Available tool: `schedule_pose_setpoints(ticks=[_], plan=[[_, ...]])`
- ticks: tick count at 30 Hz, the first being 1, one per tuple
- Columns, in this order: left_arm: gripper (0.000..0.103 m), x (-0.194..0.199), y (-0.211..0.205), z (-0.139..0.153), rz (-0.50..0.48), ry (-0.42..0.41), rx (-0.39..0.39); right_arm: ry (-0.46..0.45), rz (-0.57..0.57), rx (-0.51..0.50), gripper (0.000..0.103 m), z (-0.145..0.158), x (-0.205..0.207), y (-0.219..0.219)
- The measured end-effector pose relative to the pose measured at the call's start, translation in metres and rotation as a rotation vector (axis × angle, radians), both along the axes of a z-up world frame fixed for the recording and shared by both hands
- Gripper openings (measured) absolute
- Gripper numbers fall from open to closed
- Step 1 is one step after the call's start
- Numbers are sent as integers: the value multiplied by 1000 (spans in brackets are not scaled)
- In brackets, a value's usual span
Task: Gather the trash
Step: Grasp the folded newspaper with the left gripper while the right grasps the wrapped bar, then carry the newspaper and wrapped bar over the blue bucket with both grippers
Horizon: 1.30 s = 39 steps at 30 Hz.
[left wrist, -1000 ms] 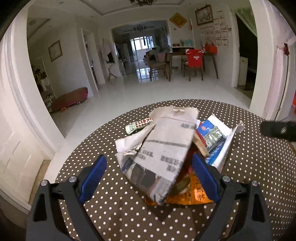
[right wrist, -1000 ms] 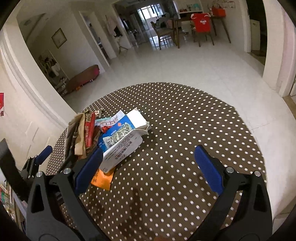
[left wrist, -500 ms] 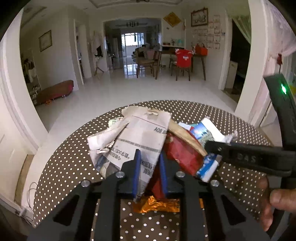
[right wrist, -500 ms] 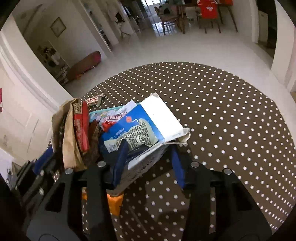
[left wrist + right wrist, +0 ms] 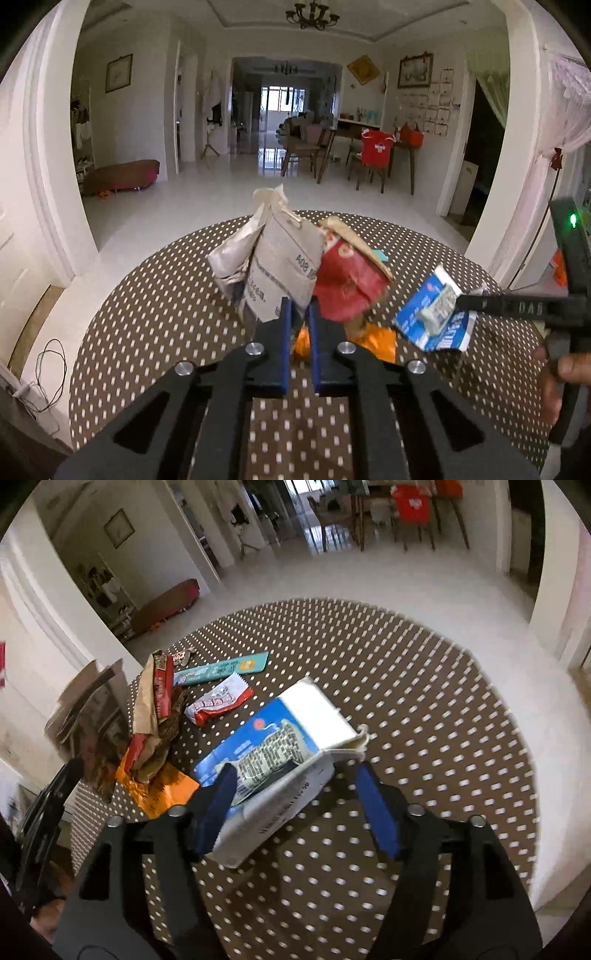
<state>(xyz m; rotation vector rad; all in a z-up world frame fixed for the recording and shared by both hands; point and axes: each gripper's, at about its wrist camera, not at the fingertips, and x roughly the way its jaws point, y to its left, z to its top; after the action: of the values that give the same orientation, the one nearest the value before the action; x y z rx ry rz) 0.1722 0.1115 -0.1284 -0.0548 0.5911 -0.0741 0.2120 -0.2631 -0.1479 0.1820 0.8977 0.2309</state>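
Note:
My left gripper (image 5: 297, 314) is shut on the lower corner of a folded newspaper (image 5: 280, 266), which stands tilted up off the dotted table (image 5: 166, 314). A red wrapper (image 5: 347, 291) leans against it, and an orange wrapper (image 5: 376, 339) lies beneath. My right gripper (image 5: 295, 775) straddles a blue and white carton (image 5: 280, 746). Its jaws are opening. The left pad touches the carton and the right pad stands apart. The left wrist view shows the carton (image 5: 432, 317) at the right, tilted.
A teal strip packet (image 5: 221, 670), a red and white wrapper (image 5: 219, 701), brown and red wrappers (image 5: 155, 701) and a small candy wrapper (image 5: 183, 656) lie on the far left of the round table (image 5: 406, 701). A hand (image 5: 565, 369) holds the right gripper. White floor surrounds the table.
The left jaws closed on the newspaper and tipped it upright. The right gripper came in around the carton, narrowed, then widened again. The carton now sits apart from the pile, to its right.

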Motion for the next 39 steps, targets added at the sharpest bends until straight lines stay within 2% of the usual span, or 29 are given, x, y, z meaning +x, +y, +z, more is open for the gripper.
schedule_pose_setpoints(ticks=[3,6,9,11,12,13,14,15,16,17,18,20,22,23,24,26,35,38,39], plan=[[7,-15,-2,-3,-3,-2,-6,-78,61,-54,68,19,-5,10],[7,-28,-6,-8,-13,-4,2,-91,162,-132,68,25,4,41],[8,-31,-9,-9,-7,-8,16,-17,238,-287,68,4,25,70],[14,-31,-9,-9,0,-21,32,42,269,-385,68,-15,32,81],[32,-27,-10,-9,16,-24,47,22,275,-415,67,-16,30,83],[57,-23,-11,-9,29,-23,56,22,277,-416,66,-16,29,82],[63,-20,-10,-9,35,-22,47,24,270,-415,59,-15,29,80],[63,-16,-8,-9,35,-17,32,22,267,-411,53,-15,28,79],[62,-10,-8,-11,42,-4,26,21,272,-400,51,-14,26,78],[56,-4,-8,-13,48,12,23,20,276,-392,49,-13,25,77],[31,3,-8,-15,42,34,10,13,278,-382,46,-12,22,75],[24,10,-9,-19,38,67,-3,5,268,-331,38,-9,19,66],[11,7,-9,-18,40,52,-9,-13,255,-272,36,-3,13,54],[8,5,-7,-17,42,47,-19,-21,252,-253,35,-1,10,51],[8,3,-5,-16,43,42,-28,-31,250,-221,32,4,7,44],[7,-6,-3,-12,57,16,-32,-40,243,-180,16,10,4,40],[7,-36,-11,10,69,-68,-43,-59,261,-143,16,22,-15,31],[7,-43,-20,16,47,-89,-44,-41,279,-142,23,20,-17,34],[7,-45,-23,17,38,-95,-44,-35,288,-144,34,18,-17,36]])
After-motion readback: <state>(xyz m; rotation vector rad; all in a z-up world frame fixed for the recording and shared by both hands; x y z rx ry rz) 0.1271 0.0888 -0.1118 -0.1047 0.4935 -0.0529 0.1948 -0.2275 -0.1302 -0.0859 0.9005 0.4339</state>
